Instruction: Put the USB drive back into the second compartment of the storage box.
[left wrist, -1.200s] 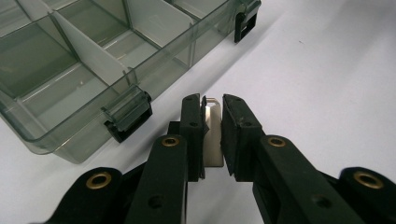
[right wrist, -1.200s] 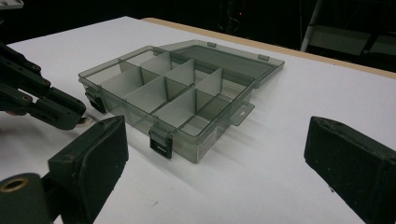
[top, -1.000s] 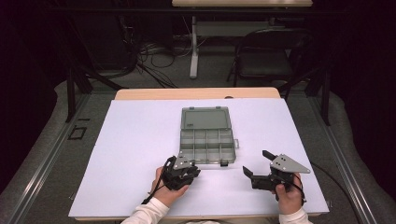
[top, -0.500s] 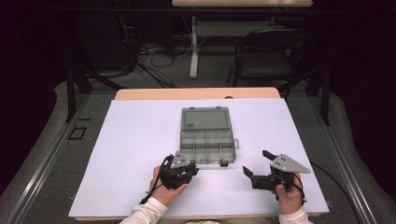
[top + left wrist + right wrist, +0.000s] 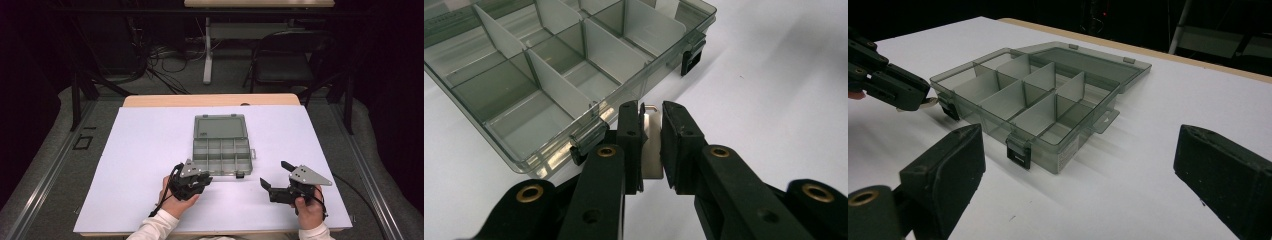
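A smoky clear compartment box [image 5: 221, 150] lies open on the white table, its lid [image 5: 220, 126] flat behind it and its dividers [image 5: 1040, 107] standing inside. My left gripper [image 5: 651, 112] is shut on a small thin pale plate [image 5: 652, 150] with a hooked top edge, just off the box's near left corner by a black latch [image 5: 586, 142]. In the high view the left gripper [image 5: 206, 180] sits in front of the box. My right gripper [image 5: 274, 174] stands wide open to the right of the box, nothing between its fingers [image 5: 955, 150].
A white sheet [image 5: 150, 150] covers the table, whose wooden far edge [image 5: 210, 100] shows behind. A second black latch [image 5: 1018, 152] hangs on the box's front. A folding chair [image 5: 285, 65] and cables stand beyond the table.
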Demonstrator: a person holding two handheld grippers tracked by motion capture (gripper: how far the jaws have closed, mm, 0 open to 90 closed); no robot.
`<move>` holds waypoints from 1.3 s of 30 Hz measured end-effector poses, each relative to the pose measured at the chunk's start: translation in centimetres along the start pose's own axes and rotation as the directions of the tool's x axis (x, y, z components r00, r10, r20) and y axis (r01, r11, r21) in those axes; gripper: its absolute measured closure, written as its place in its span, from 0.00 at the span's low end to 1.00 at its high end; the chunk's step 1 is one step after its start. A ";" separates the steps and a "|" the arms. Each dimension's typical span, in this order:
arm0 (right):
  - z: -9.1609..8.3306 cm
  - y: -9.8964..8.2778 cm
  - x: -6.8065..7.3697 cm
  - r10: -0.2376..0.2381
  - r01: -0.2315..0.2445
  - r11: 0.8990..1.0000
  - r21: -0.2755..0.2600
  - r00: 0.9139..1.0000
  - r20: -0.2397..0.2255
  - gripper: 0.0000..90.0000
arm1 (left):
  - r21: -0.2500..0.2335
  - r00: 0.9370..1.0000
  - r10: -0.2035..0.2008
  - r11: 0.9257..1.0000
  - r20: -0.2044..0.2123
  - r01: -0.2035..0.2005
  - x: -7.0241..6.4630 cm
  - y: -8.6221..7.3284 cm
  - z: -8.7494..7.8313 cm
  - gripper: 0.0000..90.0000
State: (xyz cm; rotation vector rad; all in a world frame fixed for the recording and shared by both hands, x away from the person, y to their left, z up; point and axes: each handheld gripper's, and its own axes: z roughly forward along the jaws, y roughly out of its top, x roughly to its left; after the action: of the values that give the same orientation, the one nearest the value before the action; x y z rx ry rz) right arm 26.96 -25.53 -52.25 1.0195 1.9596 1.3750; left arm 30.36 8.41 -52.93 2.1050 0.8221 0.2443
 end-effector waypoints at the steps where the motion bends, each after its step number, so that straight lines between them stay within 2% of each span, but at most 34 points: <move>1: 0.0 0.0 0.0 0.000 0.000 1.000 0.000 1.000 0.000 0.07 | 0.002 1.000 0.002 1.000 -0.002 -0.002 0.0 0.1 0.0 0.88; 3: 0.0 0.0 0.0 0.000 0.000 1.000 0.000 1.000 0.000 0.07 | 0.002 1.000 -0.008 1.000 0.001 0.008 0.0 0.2 -0.1 0.88; 7: 0.0 0.0 0.0 0.001 -0.001 1.000 0.002 1.000 0.002 0.07 | 0.002 1.000 0.003 1.000 -0.002 -0.003 0.1 0.6 -0.2 0.88; 20: 0.0 0.0 0.0 0.002 -0.002 1.000 0.004 1.000 0.003 0.07 | -0.002 1.000 -0.005 1.000 -0.002 0.005 0.4 1.5 -0.6 0.88; 39: 0.0 -0.1 0.0 0.003 -0.003 1.000 0.000 1.000 0.003 0.07 | 0.005 1.000 -0.003 1.000 0.003 0.003 1.3 4.3 -0.9 0.88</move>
State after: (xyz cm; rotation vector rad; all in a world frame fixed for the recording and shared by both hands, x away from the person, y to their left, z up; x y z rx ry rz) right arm 26.98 -25.56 -52.31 1.0245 1.9560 1.3743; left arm 32.99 7.94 -49.20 2.1084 0.8244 0.2377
